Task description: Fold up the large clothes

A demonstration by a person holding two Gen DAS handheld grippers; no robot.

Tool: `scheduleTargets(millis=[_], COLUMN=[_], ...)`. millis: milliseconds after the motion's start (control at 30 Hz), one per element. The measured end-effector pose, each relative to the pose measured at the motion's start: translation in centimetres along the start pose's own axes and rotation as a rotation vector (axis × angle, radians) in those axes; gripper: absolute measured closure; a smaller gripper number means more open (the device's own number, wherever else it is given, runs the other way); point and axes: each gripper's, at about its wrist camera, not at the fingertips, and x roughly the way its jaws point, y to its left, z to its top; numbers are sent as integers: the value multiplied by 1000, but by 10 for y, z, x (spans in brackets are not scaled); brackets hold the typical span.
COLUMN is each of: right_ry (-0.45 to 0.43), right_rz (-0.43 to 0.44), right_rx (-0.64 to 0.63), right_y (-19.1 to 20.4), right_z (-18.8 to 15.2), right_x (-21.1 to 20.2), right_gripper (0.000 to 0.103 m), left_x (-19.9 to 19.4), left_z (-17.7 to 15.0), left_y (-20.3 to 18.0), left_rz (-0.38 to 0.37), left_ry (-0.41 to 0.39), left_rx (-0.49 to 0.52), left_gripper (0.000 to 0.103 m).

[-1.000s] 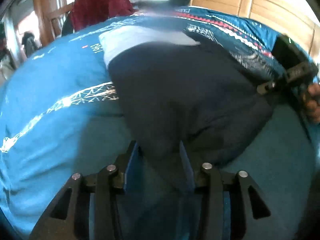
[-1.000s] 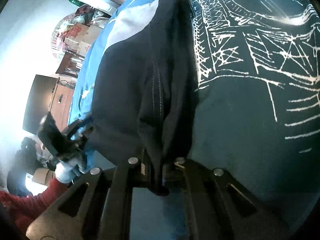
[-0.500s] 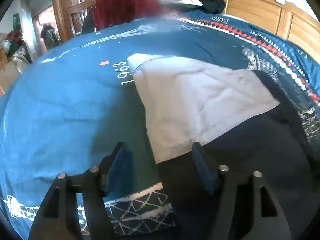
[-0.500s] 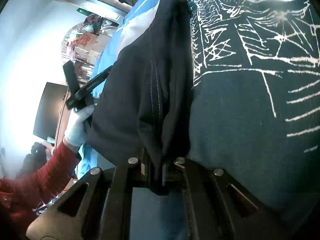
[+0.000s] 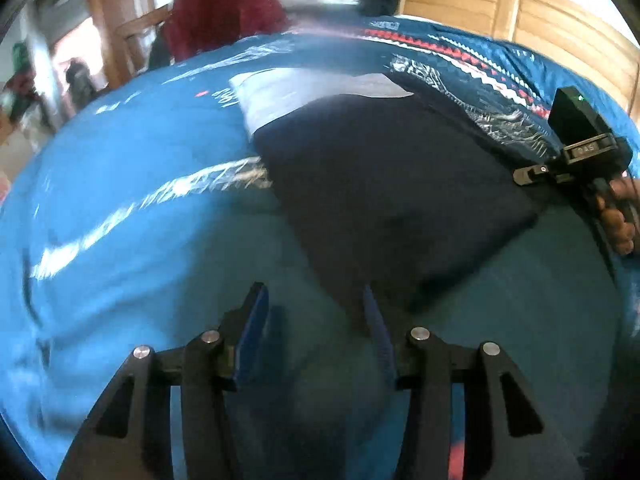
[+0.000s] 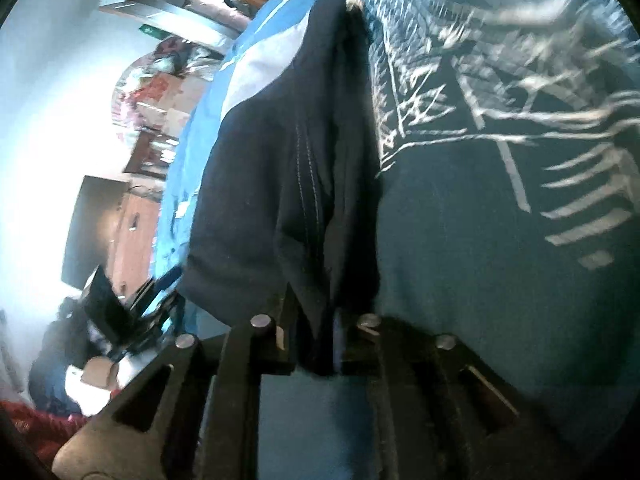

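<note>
Garment: dark garment [image 5: 384,184] flat on the blue bedspread [image 5: 120,184], long axis toward the wooden headboard [image 5: 520,12].
Left gripper [image 5: 314,308]: spread, empty, at garment's near corner.
Right gripper [image 6: 316,332]: clenched on garment's edge.

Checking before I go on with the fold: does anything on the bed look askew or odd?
Nothing is damaged. The dark garment lies skewed across the blue bedspread, with its pale part sticking out at the far end. The right gripper pinches a bunched edge; the left gripper is open and empty.
</note>
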Motion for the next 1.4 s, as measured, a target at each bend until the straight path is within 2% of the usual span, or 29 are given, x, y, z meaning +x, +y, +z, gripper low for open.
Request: scheduleTargets(millis=[67, 167, 200, 233, 267, 333, 400, 500, 533, 567, 600, 700, 1000, 1067, 1167, 1233, 1300, 1400], right_ry=[-45, -127, -151, -170, -184, -204, -199, -166, -158, -143, -133, -135, -172, -177, -182, -182, -181, -179], right_rz=[-132, -406, -453, -488, -524, -615, -693, -713, -721, -731, -736, -739, -712, -703, -699, -697, -695, -690], right_rx=[-45, -165, -202, -232, -257, -317, -365, -346, -337, -325, -306, -265, -269, -267, -268, -268, -270, -277], right_y=[17, 56, 69, 81, 89, 104, 108, 96, 92, 86, 81, 67, 59, 58, 59, 58, 57, 58], right_z=[-7, -27, -38, -50, -62, -91, -116, -132, -133, -135, -136, -135, -142, -143, -145, -144, -144, -145], right_x=[-23, -54, -60, -62, -62, -53, -37, -21, -18, -13, -11, -7, -7, -7, -8, -9, -9, -10], right_gripper=[63, 58, 57, 49, 36, 21, 19, 19, 18, 16, 15, 1, 0, 0, 0, 0, 0, 0], left_x=[-16, -35, -39, -40, -40, -35, -25, -17, -15, -10, -7, -1, 3, -3, -25, -32, -32, -19], left_z=[-15, -34, -40, -42, -47, -52, -57, -60, -60, -57, -57, -54, -50, -46, -33, -13, 4, 29], left_y=[5, 8, 8, 7, 5, 3, 0, -8, -12, -17, -20, -23, -23, -23, -19, -17, -18, -20], left_rz=[10, 26, 41, 44, 52, 78, 92, 108, 104, 103, 112, 153, 179, 149, 77, 54, 53, 38], left_ry=[11, 8, 15, 22, 34, 69, 91, 101, 109, 122, 133, 151, 145, 126, 6, -63, -87, -90], left_rx=[-69, -153, -177, -192, -209, -236, -251, -242, -231, -212, -195, -176, -217, -244, -316, -335, -332, -318], left_gripper=[50, 44, 44, 42, 39, 36, 32, 15, 5, 0, 0, 0, 0, 5, 21, 22, 24, 34])
